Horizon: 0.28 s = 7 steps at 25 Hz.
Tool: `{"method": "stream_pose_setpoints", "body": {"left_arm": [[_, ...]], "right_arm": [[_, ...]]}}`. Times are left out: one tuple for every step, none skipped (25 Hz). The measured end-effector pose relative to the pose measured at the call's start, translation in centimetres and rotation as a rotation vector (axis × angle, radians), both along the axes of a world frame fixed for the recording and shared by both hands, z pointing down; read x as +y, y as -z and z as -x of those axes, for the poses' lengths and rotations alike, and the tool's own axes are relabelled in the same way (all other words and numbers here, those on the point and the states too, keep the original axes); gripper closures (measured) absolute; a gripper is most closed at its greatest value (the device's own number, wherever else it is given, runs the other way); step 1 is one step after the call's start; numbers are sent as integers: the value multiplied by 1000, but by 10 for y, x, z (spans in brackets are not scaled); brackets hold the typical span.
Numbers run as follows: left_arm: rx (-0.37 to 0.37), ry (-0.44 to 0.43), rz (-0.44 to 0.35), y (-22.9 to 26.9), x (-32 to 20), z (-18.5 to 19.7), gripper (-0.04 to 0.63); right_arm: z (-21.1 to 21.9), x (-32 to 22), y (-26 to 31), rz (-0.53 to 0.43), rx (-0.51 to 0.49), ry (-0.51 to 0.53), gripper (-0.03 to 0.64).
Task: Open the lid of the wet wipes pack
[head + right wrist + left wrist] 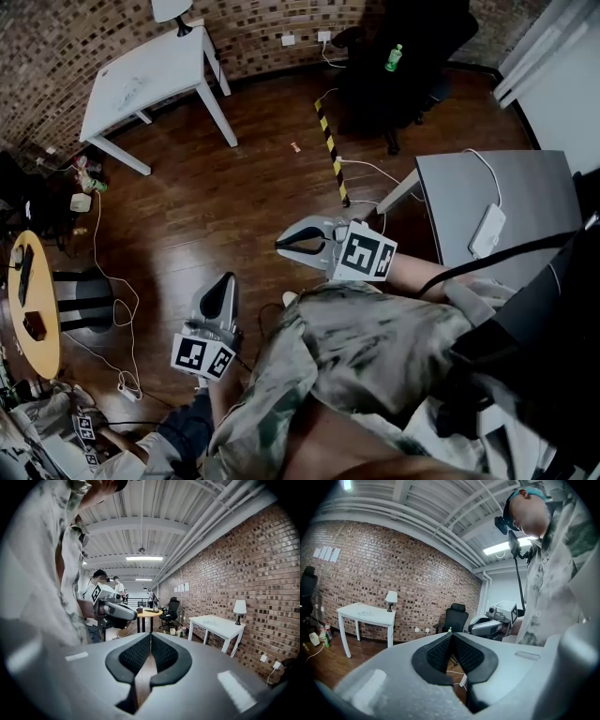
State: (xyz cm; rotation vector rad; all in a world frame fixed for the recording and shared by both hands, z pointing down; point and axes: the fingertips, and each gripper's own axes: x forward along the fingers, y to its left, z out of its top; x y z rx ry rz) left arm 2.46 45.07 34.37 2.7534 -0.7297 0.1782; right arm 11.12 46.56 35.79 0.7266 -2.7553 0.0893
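No wet wipes pack shows in any view. My left gripper (pixel 228 279) hangs over the wooden floor at lower left, its jaws shut with nothing between them; in its own view the black pads (pixel 440 652) meet at the tip (pixel 452 634). My right gripper (pixel 278 247) is held higher and to the right, pointing left. Its pads (pixel 165 654) touch at the tip (pixel 150 634), with only floor showing through the slit below. Each gripper sees the other: the right one (pixel 487 625) and the left one (pixel 117 611).
A white table (pixel 150 80) with a lamp (pixel 173 11) stands against the brick wall. A grey desk (pixel 497 206) carries a white adapter (pixel 487 231). A black chair (pixel 403 56) holds a green bottle (pixel 394 58). A round wooden table (pixel 33 305) sits left. Cables cross the floor.
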Motion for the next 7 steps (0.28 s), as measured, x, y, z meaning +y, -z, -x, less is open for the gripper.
{"method": "stream_pose_setpoints", "body": {"left_arm": [[1, -1, 2, -1, -1, 2, 594], [2, -2, 3, -1, -3, 4, 594], [3, -3, 4, 0, -4, 6, 594], [4, -3, 4, 0, -5, 9, 594], [5, -3, 3, 1, -7, 11, 594], [6, -4, 2, 1, -8, 13, 594], [6, -4, 1, 2, -10, 16, 594]], "right_arm": [[2, -2, -1, 2, 1, -1, 603], [4, -3, -1, 4, 2, -2, 603], [6, -5, -1, 5, 3, -3, 603], [8, -7, 0, 6, 4, -3, 603], [10, -9, 0, 5, 5, -4, 603], [12, -11, 1, 5, 6, -5, 603], [15, -13, 1, 5, 7, -5, 603]]}}
